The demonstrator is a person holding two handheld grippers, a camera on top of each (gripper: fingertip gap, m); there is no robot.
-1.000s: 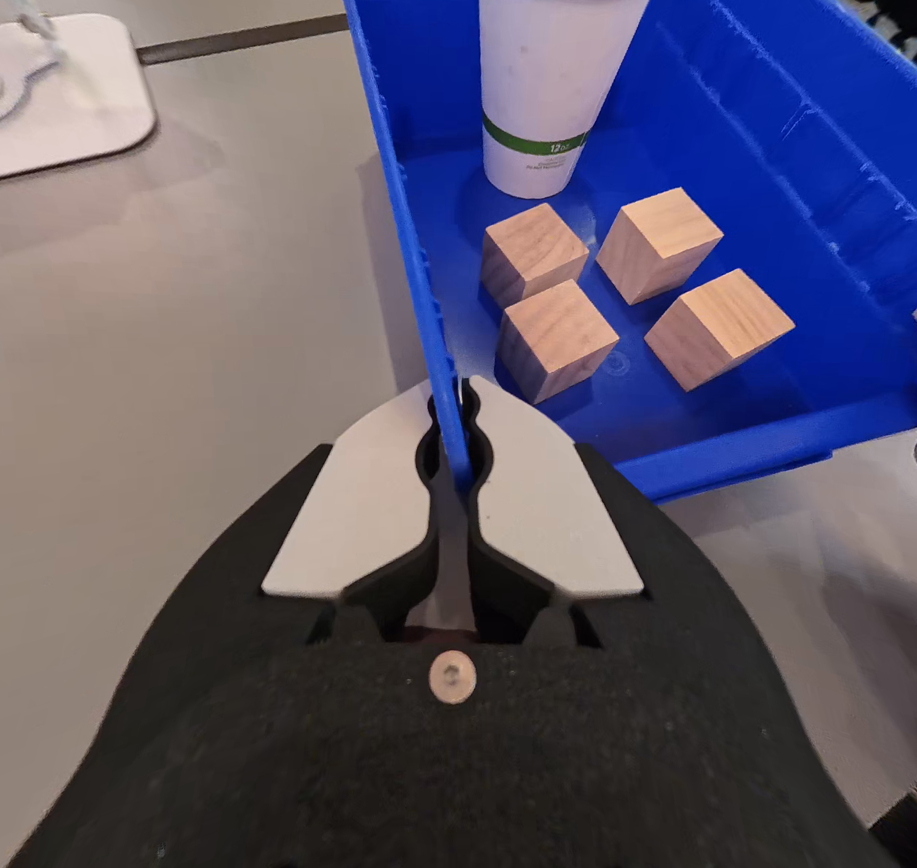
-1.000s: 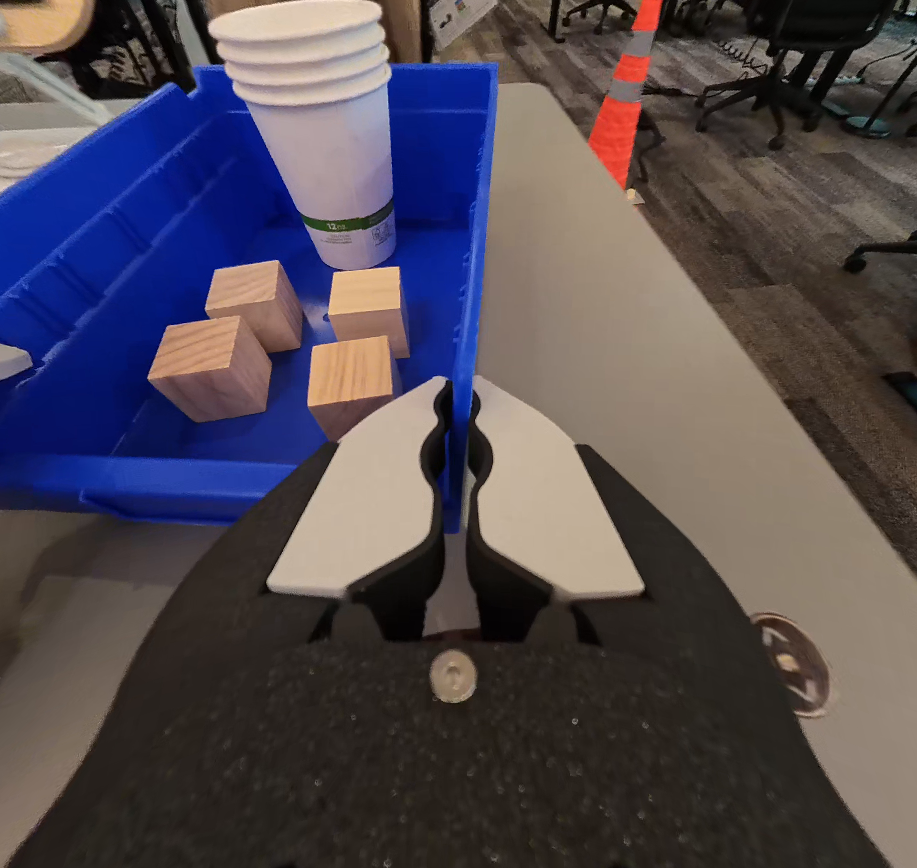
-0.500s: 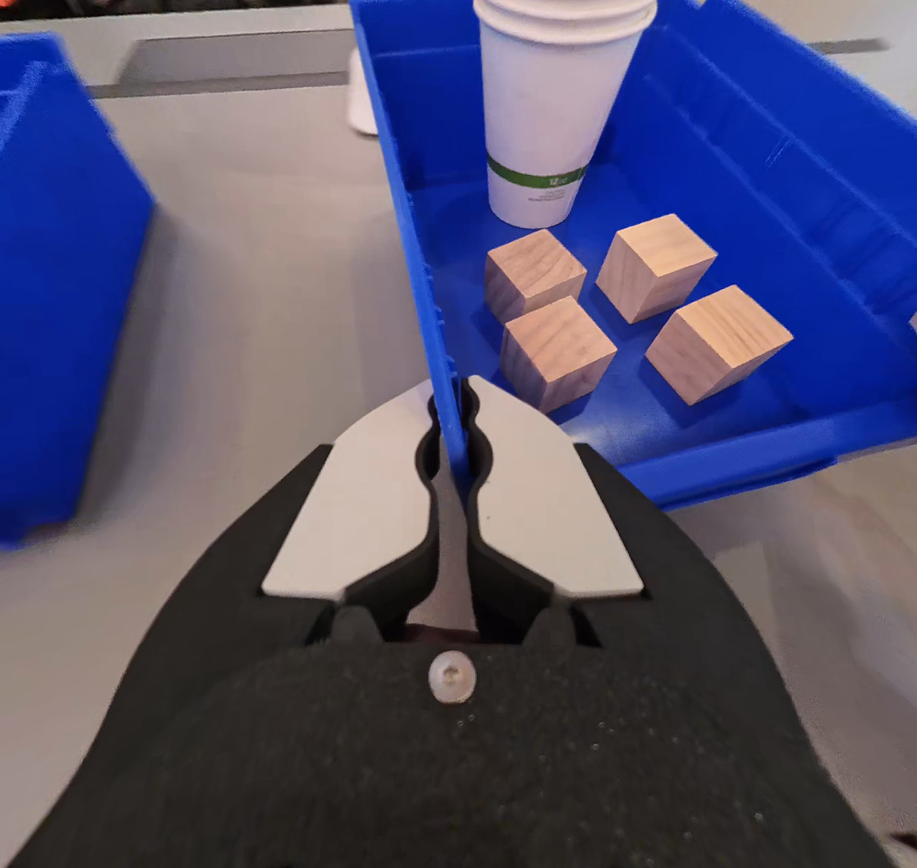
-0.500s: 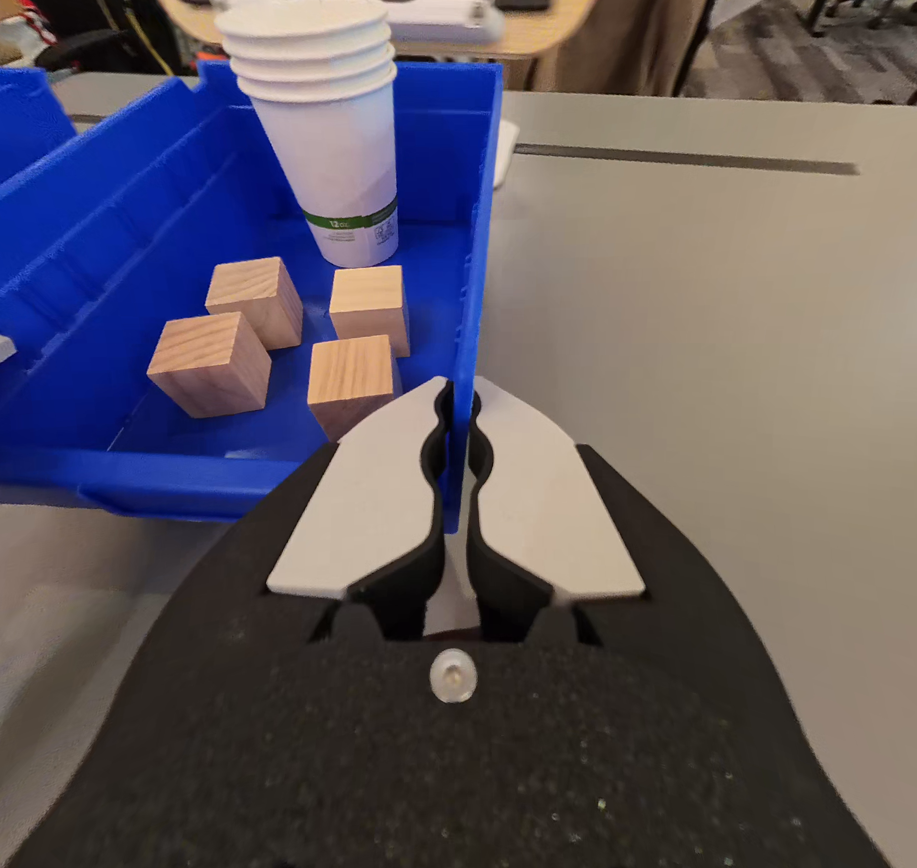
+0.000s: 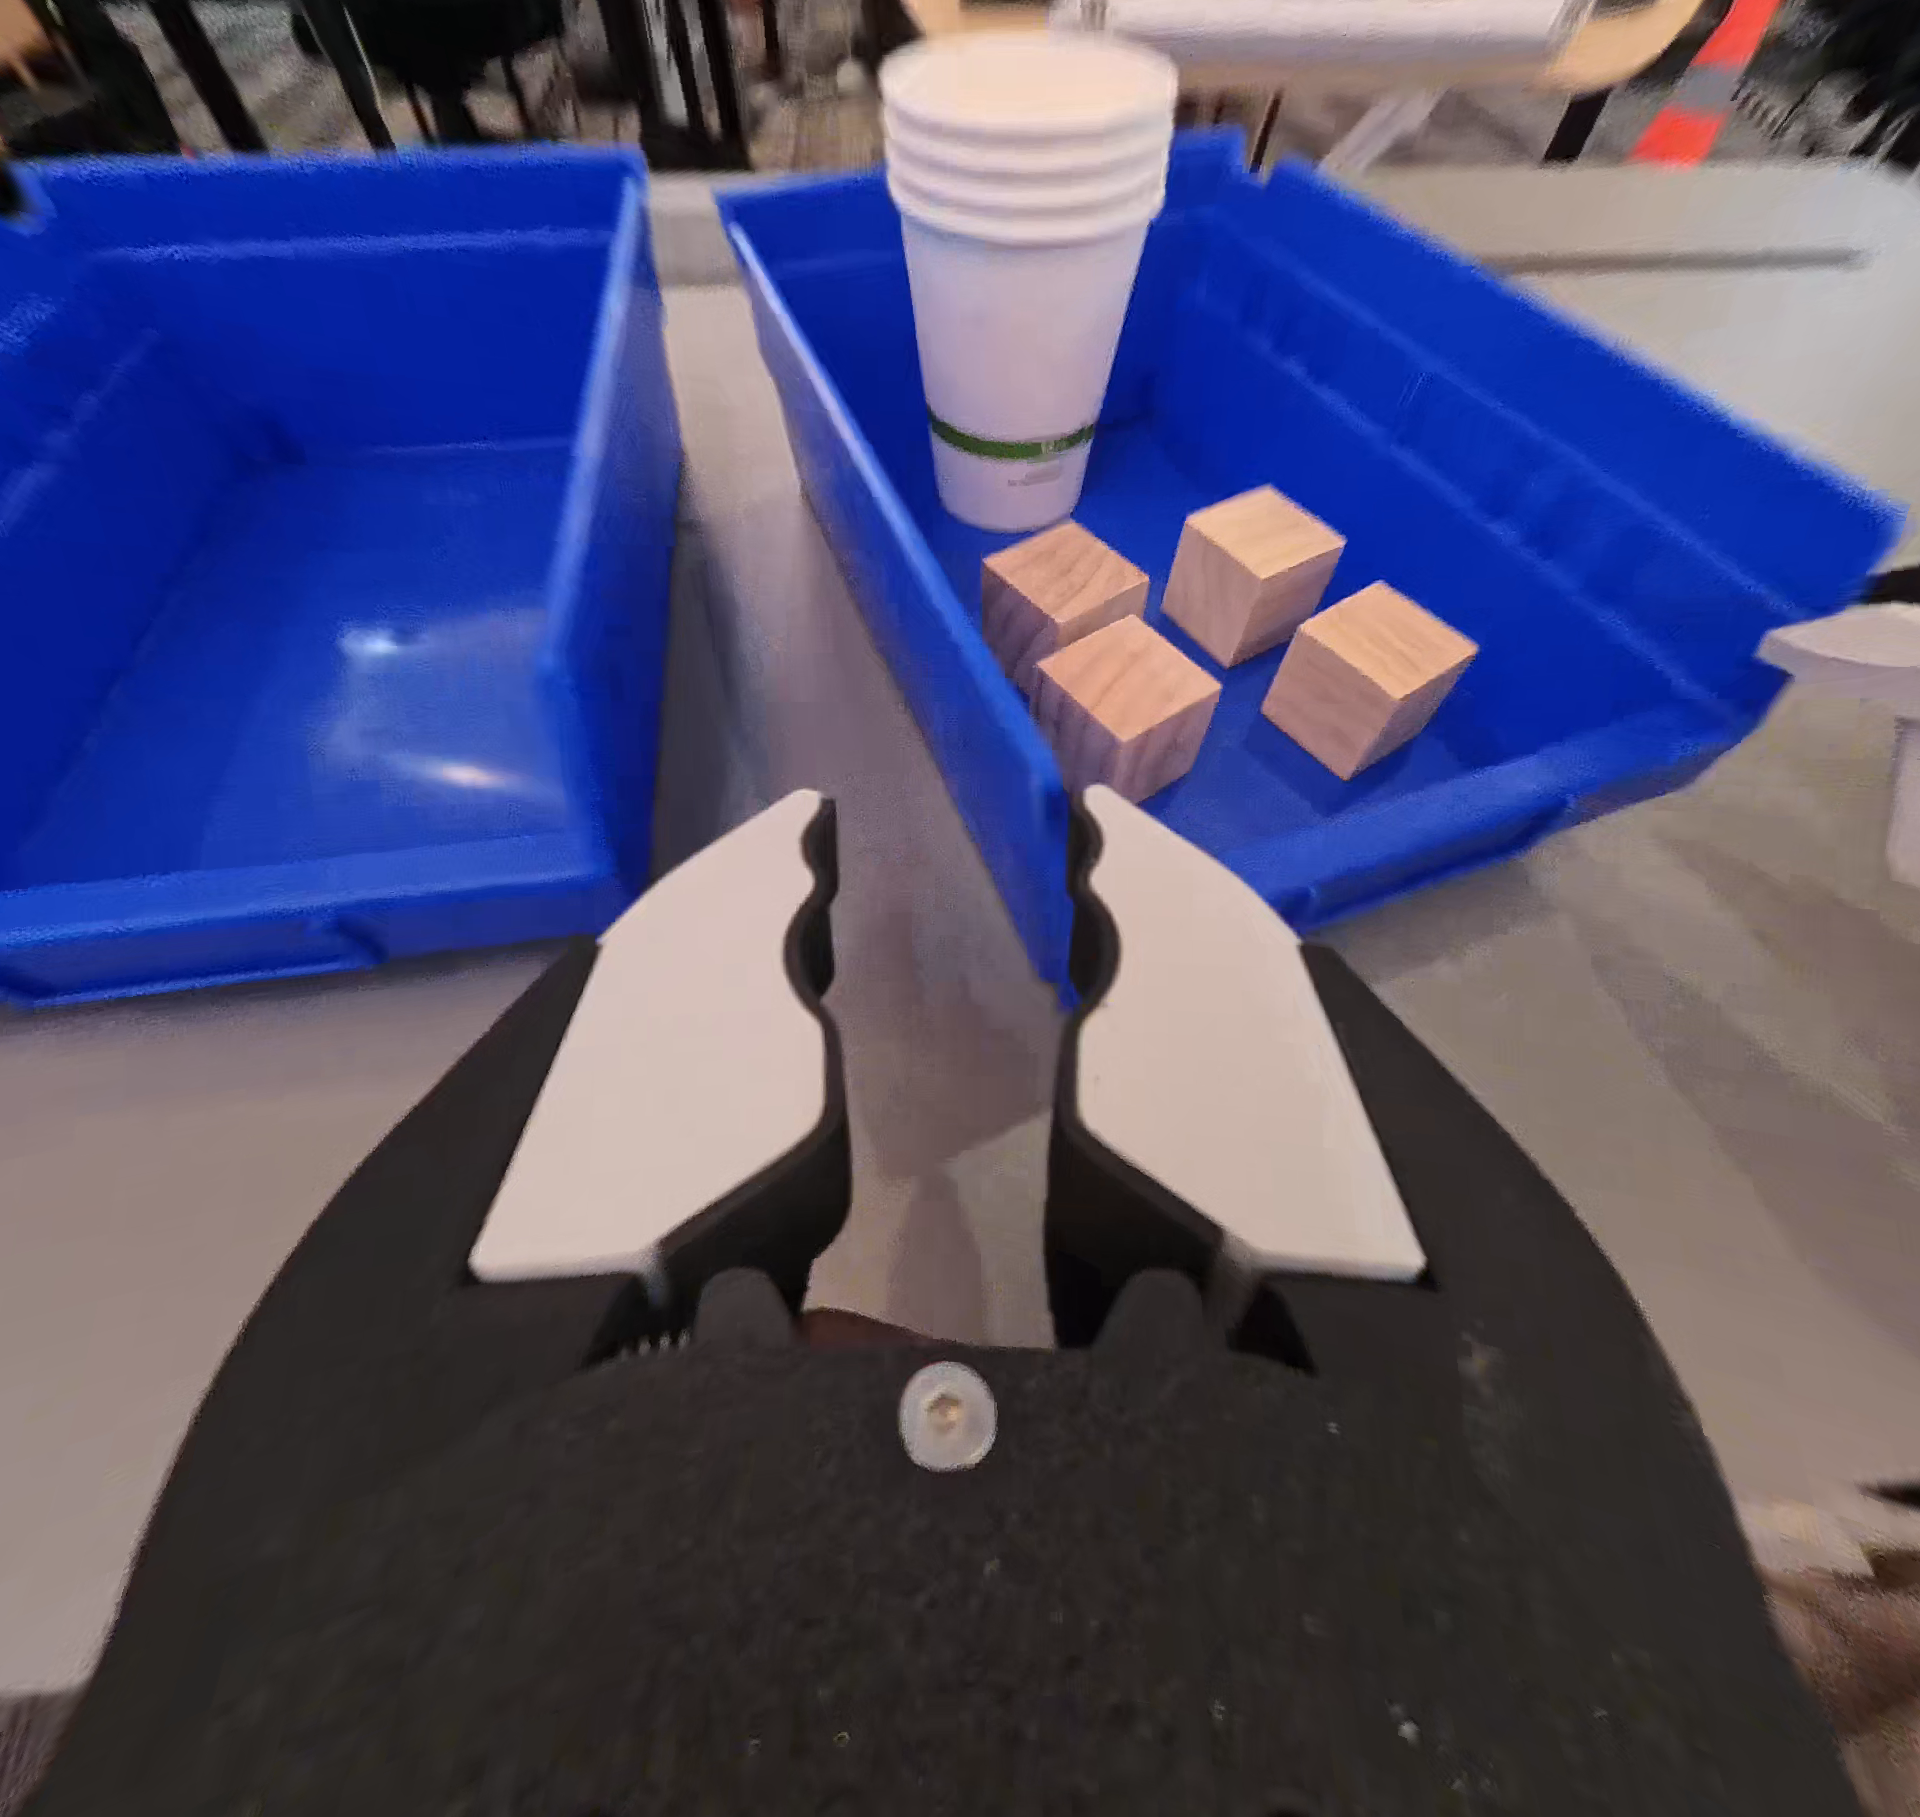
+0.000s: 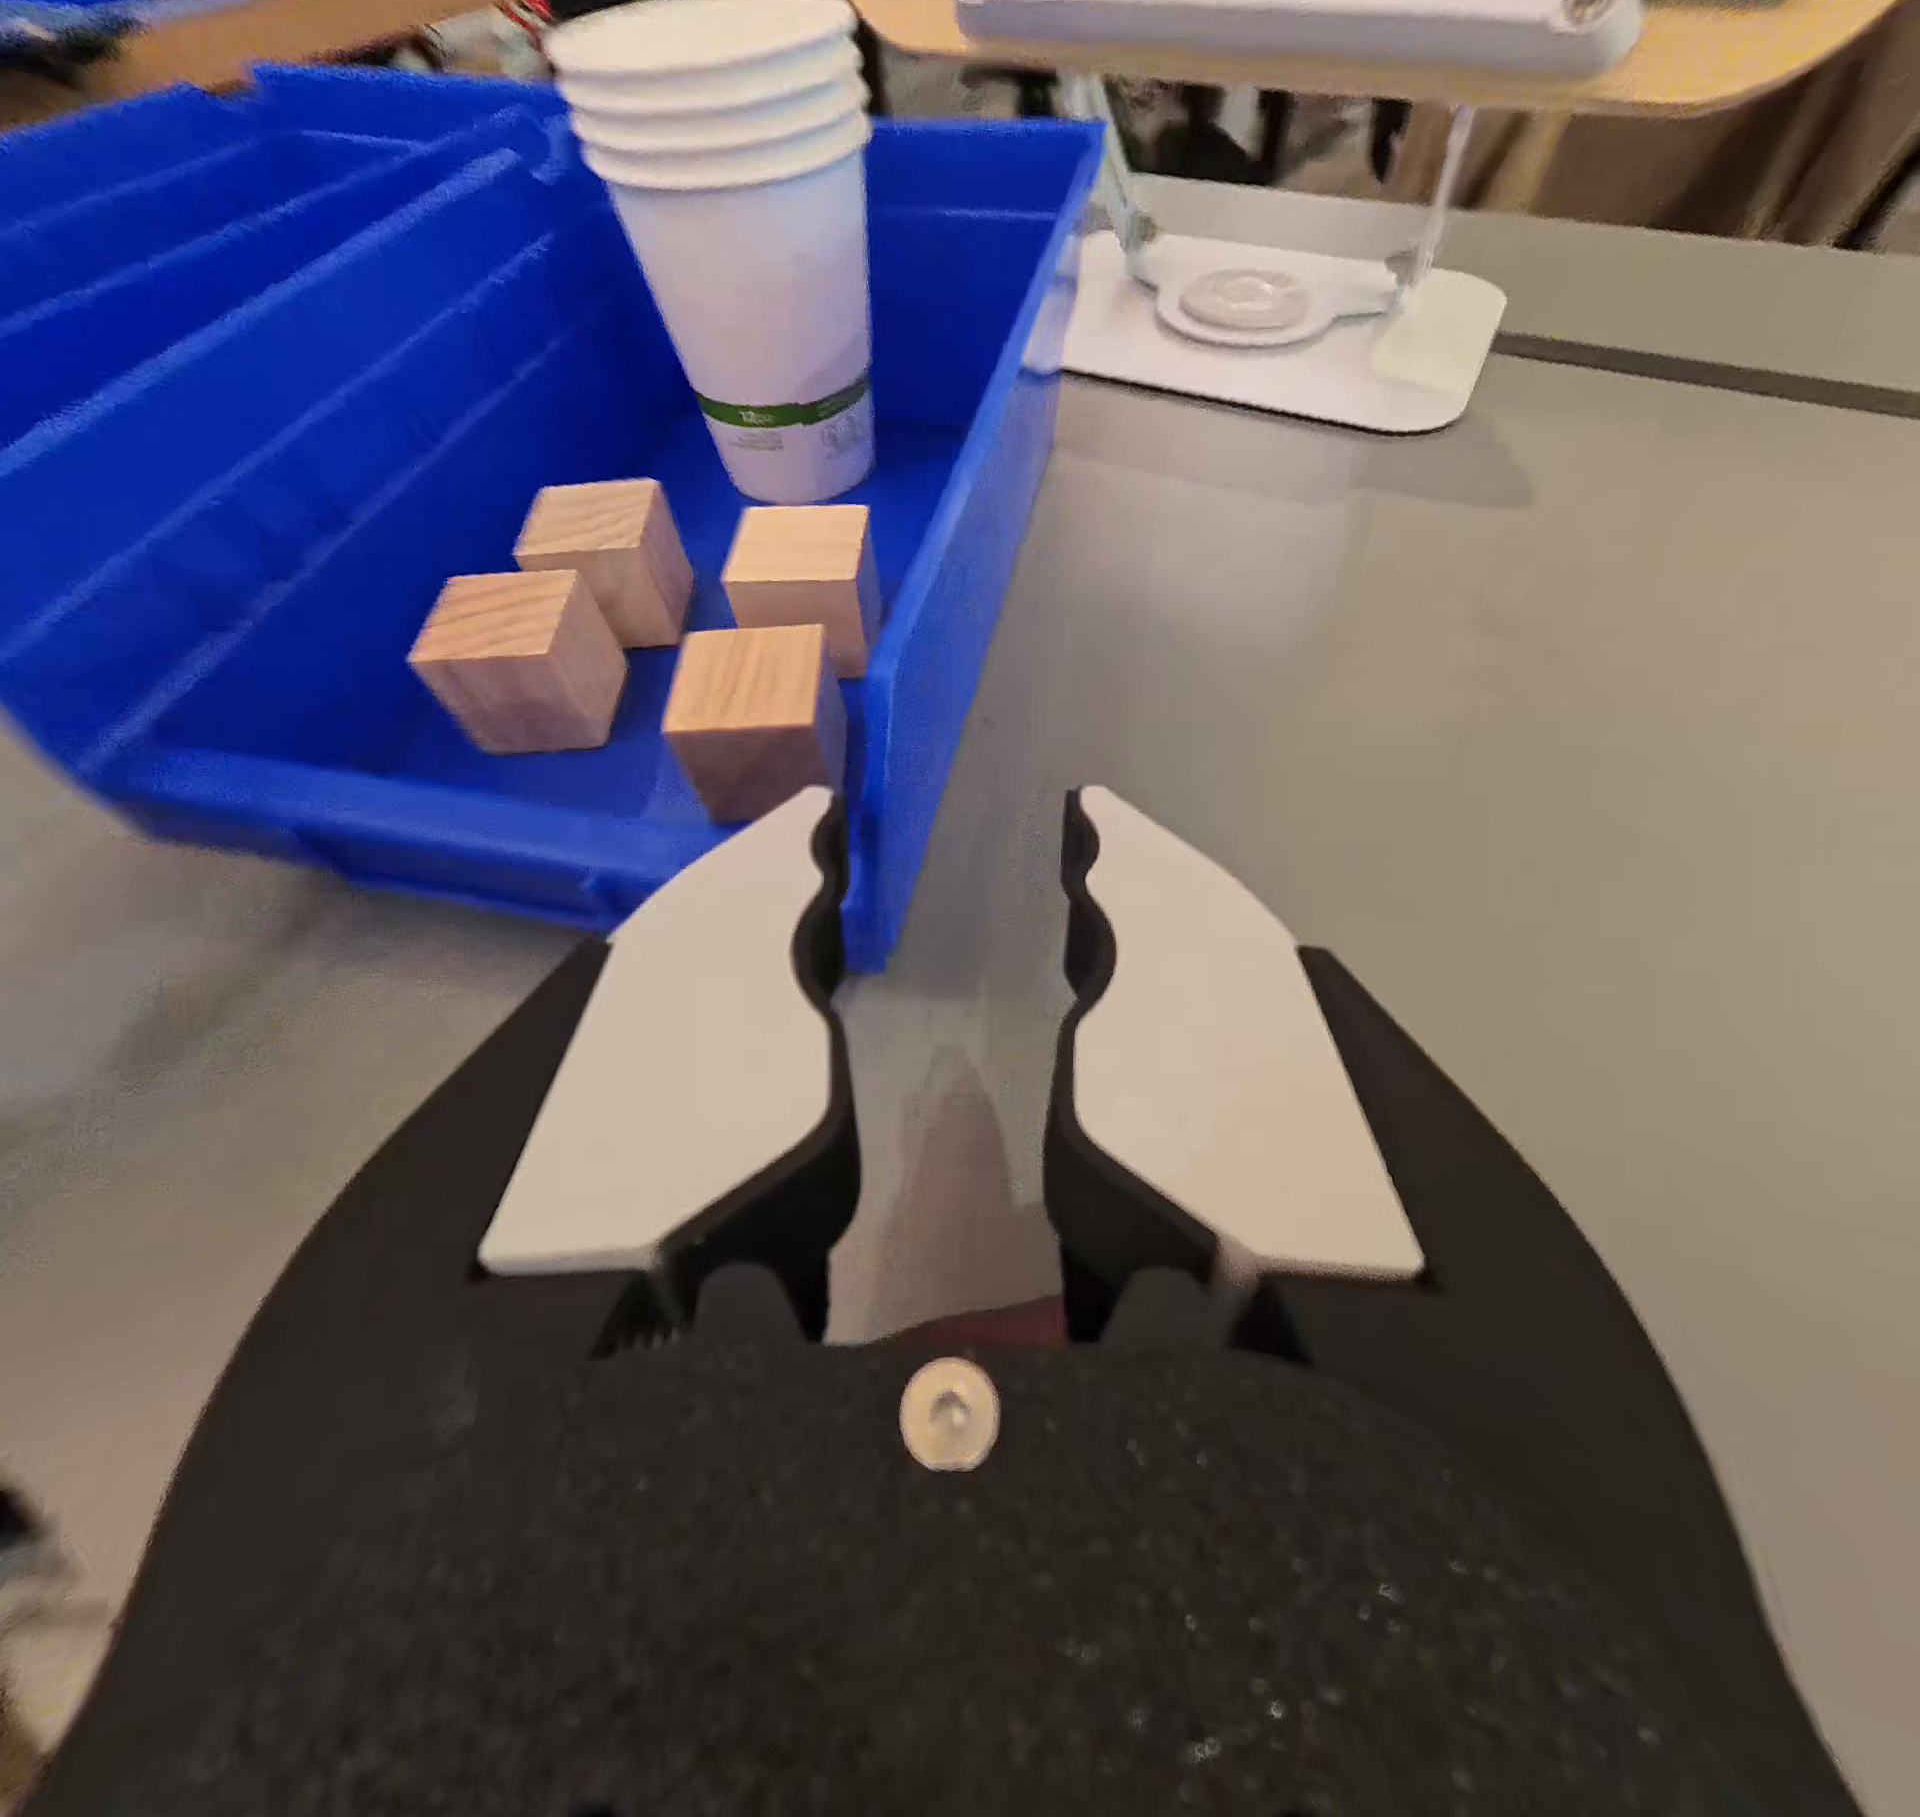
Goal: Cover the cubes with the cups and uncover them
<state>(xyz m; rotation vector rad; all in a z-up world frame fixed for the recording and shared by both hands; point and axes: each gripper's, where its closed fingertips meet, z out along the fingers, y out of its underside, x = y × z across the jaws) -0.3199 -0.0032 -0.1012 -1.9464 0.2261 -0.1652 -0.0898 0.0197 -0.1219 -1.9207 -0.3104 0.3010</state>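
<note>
A blue bin holds a stack of white paper cups and several wooden cubes. My left gripper is open at the bin's near left corner; the bin's left wall runs between the fingers, beside the right finger. My right gripper is open at the bin's near right corner; the right wall stands between the fingers, beside the left finger. The cups and cubes also show in the right wrist view. The tip of the right gripper shows at the right edge of the left wrist view.
A second blue bin, with nothing in it, stands to the left of the first. A white stand base with a wooden-edged board above it sits behind the bin's right side. Grey tabletop stretches to the right.
Both grippers were shut on the bin's side walls and have opened, letting the walls go. The bin has come to rest beside the second blue bin.
</note>
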